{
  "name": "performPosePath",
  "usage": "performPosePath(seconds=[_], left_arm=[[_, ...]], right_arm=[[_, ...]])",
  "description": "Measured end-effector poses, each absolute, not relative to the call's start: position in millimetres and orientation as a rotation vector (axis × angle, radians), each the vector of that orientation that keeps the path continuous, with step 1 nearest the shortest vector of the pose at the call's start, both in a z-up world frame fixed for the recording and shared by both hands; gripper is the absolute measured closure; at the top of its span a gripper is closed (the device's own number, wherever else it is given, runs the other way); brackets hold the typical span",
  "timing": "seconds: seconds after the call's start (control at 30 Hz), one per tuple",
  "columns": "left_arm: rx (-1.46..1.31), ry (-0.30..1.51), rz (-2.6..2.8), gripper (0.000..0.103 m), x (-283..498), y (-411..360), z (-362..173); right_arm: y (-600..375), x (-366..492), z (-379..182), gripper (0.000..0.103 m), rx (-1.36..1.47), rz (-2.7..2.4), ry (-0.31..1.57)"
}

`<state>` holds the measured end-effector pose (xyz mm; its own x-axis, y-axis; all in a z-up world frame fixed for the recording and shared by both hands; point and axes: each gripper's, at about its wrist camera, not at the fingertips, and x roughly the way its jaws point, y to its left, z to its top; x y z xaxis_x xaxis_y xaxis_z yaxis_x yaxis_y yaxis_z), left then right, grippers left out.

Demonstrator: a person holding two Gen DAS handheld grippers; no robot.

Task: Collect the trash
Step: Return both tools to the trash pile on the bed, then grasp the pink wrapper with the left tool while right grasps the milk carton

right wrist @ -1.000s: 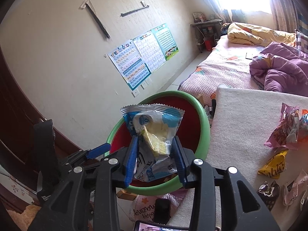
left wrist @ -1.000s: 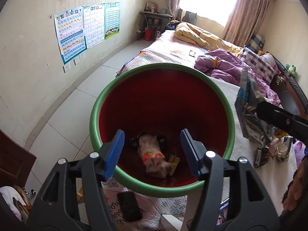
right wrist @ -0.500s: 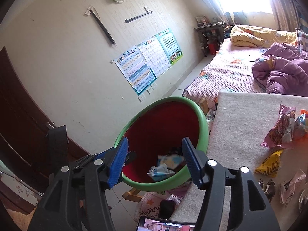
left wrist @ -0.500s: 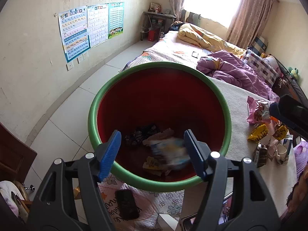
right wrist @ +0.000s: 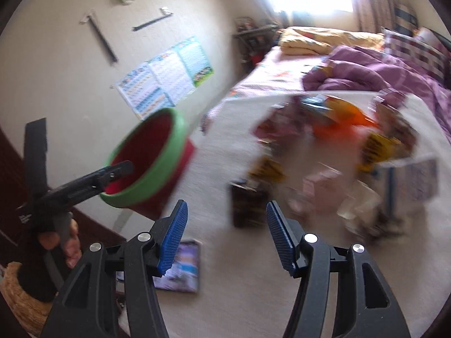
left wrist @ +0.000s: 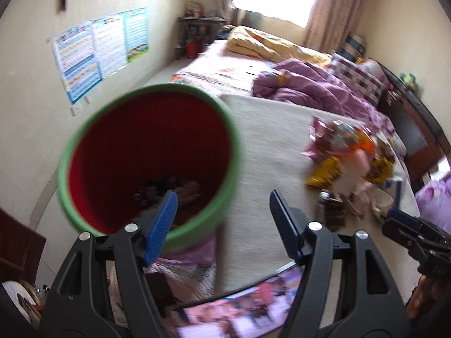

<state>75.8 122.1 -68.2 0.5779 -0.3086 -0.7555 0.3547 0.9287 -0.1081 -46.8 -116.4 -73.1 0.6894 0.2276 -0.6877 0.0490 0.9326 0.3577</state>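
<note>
Now that the blue-and-white snack packet has dropped out of the right gripper (right wrist: 225, 235) and joined the other wrappers at the bottom of the red bin with the green rim (left wrist: 146, 157), both views have swung off the bin and toward the white-covered table (left wrist: 270, 146). A second ago the packet was pinched over the bin's mouth; now the right gripper's blue pads stand apart with nothing between them. The left gripper (left wrist: 222, 226) is likewise released and empty, its pads set wide, one over the bin's near rim and the other over the cloth

That makes one more piece collected, with plenty left. A blurred heap of snack wrappers (right wrist: 332, 129), purple, orange and yellow, lies spread on the far side of the table, well apart from the bin. A dark wrapper (right wrist: 248, 205) lies nearer, just ahead of the right gripper's pads, and looks the likely next pick. A phone with a lit screen (right wrist: 183, 267) lies on the near edge of the cloth and is presumably not trash

The motion blur makes it impossible to tell the wrappers apart one by one
</note>
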Motion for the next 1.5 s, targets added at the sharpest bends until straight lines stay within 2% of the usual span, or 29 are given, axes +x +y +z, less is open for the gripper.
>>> performPosePath(seconds=[0.37, 0.53, 0.8, 0.87, 0.97, 1.07, 1.3, 1.47, 1.5], left_arm=[[0.206, 0.942, -0.628, 0.038, 48.4, -39.0, -96.9], [0.244, 0.981, -0.627, 0.039, 48.8, -77.3, -118.6], [0.239, 1.032, -0.575, 0.048, 52.4, -96.2, -134.1], [0.244, 1.051, -0.579, 0.066, 53.0, -100.9, -136.4], [0.241, 1.056, -0.563, 0.074, 51.3, -102.1, -137.0], [0.196, 1.071, -0.56, 0.074, 46.4, -100.2, -135.8], [0.196, 1.067, -0.536, 0.074, 31.6, -98.5, -135.6], [0.179, 1.071, -0.519, 0.073, 27.3, -93.5, -134.7], [0.173, 1.073, -0.513, 0.073, 26.7, -91.1, -134.5]], right_arm=[[-228.8, -97.7, -80.0, 0.045, 0.43, -0.021, 0.795], [-255.2, -105.6, -87.2, 0.045, 0.452, 0.0, 0.808], [-291.1, -104.2, -95.7, 0.04, 0.502, 0.03, 0.806], [-299.9, -100.7, -97.3, 0.039, 0.569, 0.058, 0.806], [-310.4, -89.7, -105.3, 0.039, 0.727, 0.098, 0.81], [-318.7, -79.4, -107.6, 0.033, 0.826, 0.077, 0.808], [-329.8, -45.5, -107.1, 0.03, 0.888, 0.014, 0.823], [-320.9, -20.3, -104.2, 0.021, 0.829, 0.006, 0.852], [-318.9, -18.8, -105.1, 0.017, 0.822, 0.008, 0.859]])
